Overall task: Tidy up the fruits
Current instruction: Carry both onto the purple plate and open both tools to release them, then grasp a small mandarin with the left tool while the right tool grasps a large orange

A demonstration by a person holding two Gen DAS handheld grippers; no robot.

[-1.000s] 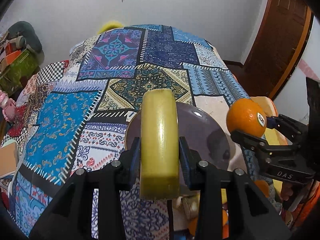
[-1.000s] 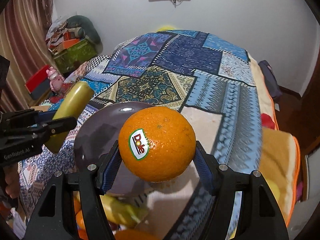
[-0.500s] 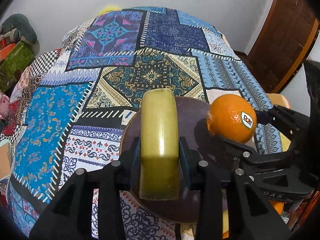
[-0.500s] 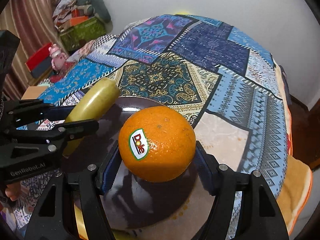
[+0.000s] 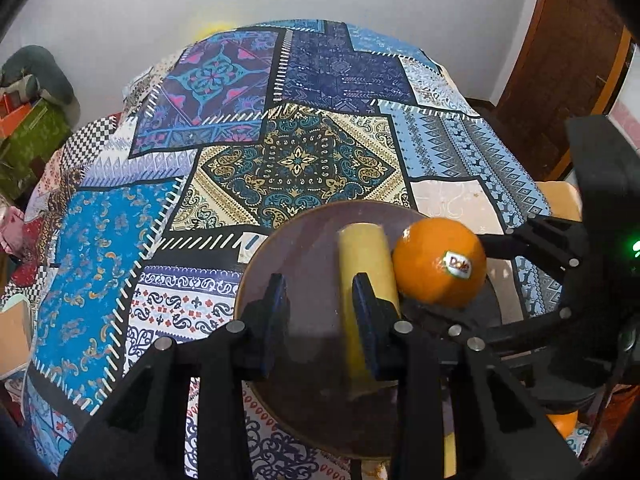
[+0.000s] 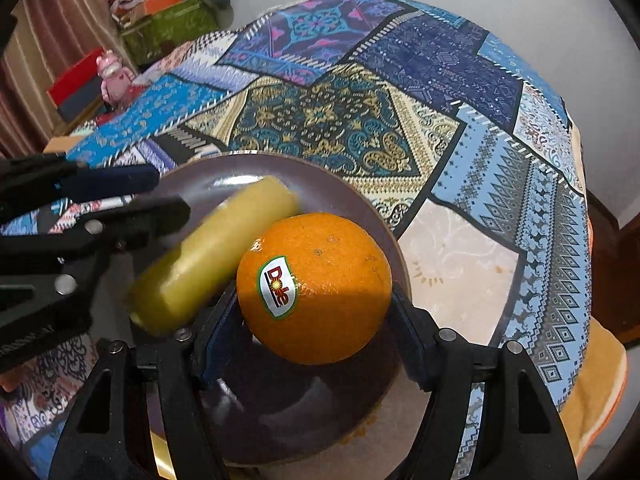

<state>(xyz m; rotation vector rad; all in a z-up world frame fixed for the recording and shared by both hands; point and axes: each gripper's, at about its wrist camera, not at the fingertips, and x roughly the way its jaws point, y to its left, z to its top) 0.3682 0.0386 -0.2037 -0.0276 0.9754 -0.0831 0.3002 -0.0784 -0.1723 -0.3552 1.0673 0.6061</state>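
Banana (image 5: 366, 276) dropped from parted left tongs (image 5: 320, 300) onto plate (image 5: 288, 248); right tongs (image 6: 310, 312) clench orange (image 6: 316, 284)

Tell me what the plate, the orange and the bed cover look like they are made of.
Plate: looks like glazed ceramic or hard plastic, dark brown-purple and glossy; bright window glare on its surface.
Orange: real-looking fruit, pitted waxy peel with a printed paper sticker; could be a replica.
Bed cover: printed woven fabric, matte, patchwork pattern, draping over the edge.

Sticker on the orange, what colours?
White sticker with green edge and red Dole lettering on the orange; clearest in the right wrist view.
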